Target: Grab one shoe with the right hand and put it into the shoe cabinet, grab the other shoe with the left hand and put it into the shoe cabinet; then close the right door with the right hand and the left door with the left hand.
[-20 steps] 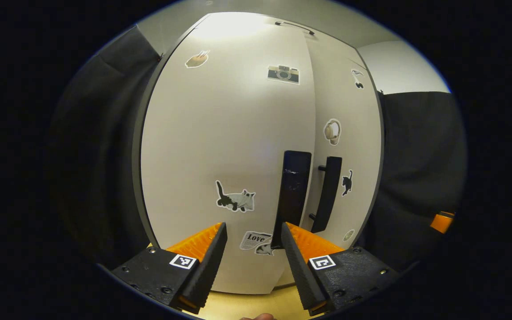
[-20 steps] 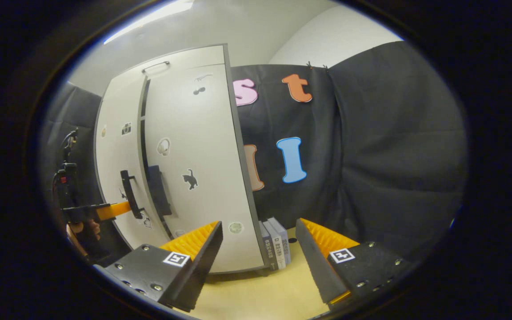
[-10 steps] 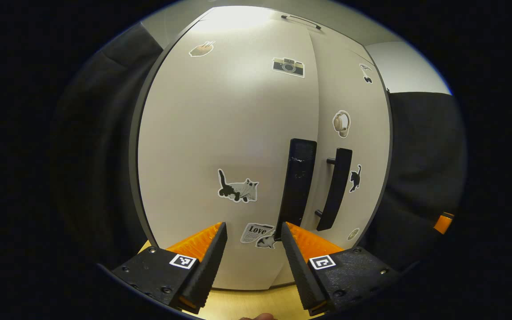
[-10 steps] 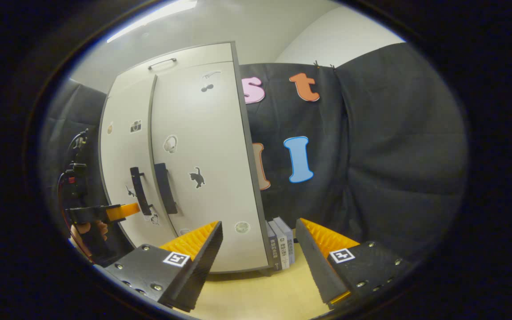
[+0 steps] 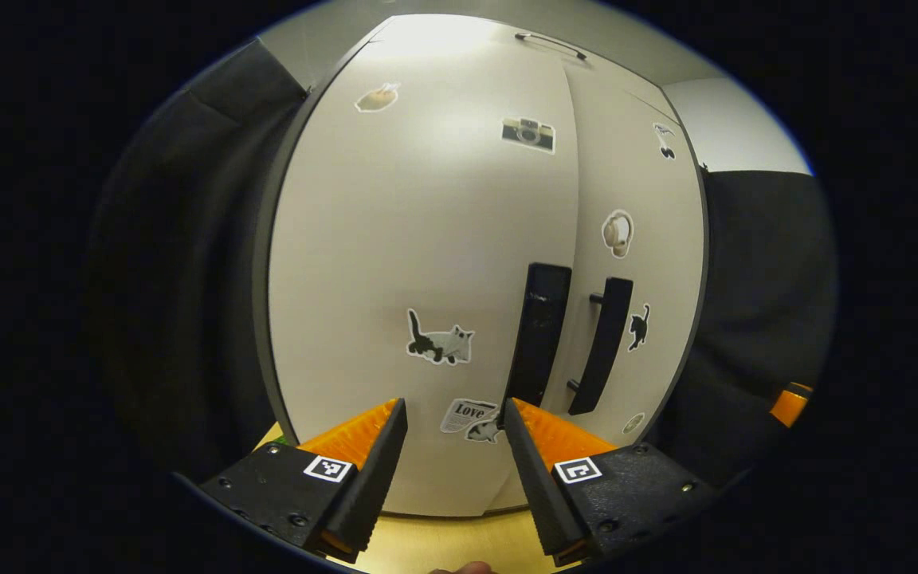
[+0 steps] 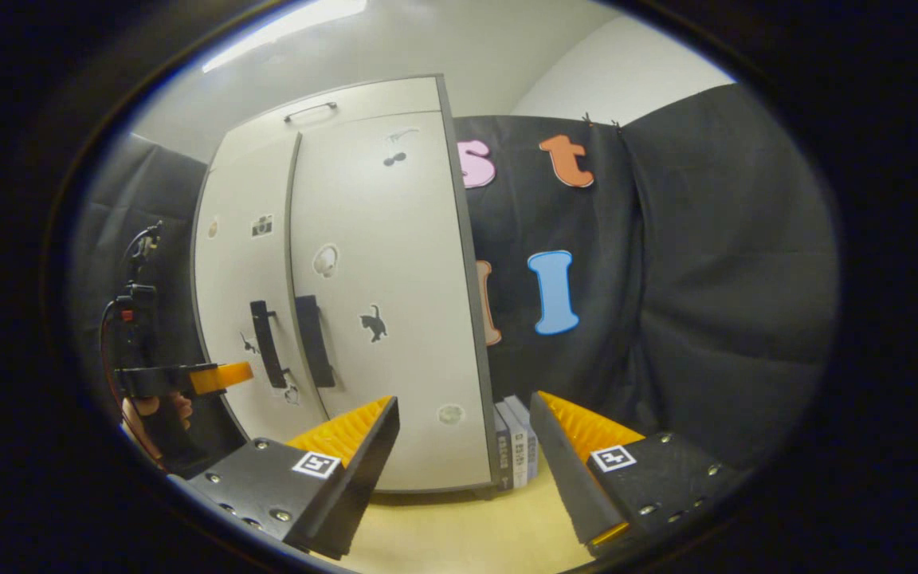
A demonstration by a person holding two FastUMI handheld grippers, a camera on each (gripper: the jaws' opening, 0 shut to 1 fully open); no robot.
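shoe cabinet doors shut, left gripper and right gripper jaws apart, empty

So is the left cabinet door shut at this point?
Shut. The left door lies flush with the right door, handles side by side, no gap showing between them.

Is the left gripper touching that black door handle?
Apart. In the right gripper view the left gripper hangs short of the left door handle, with pale door showing between them.
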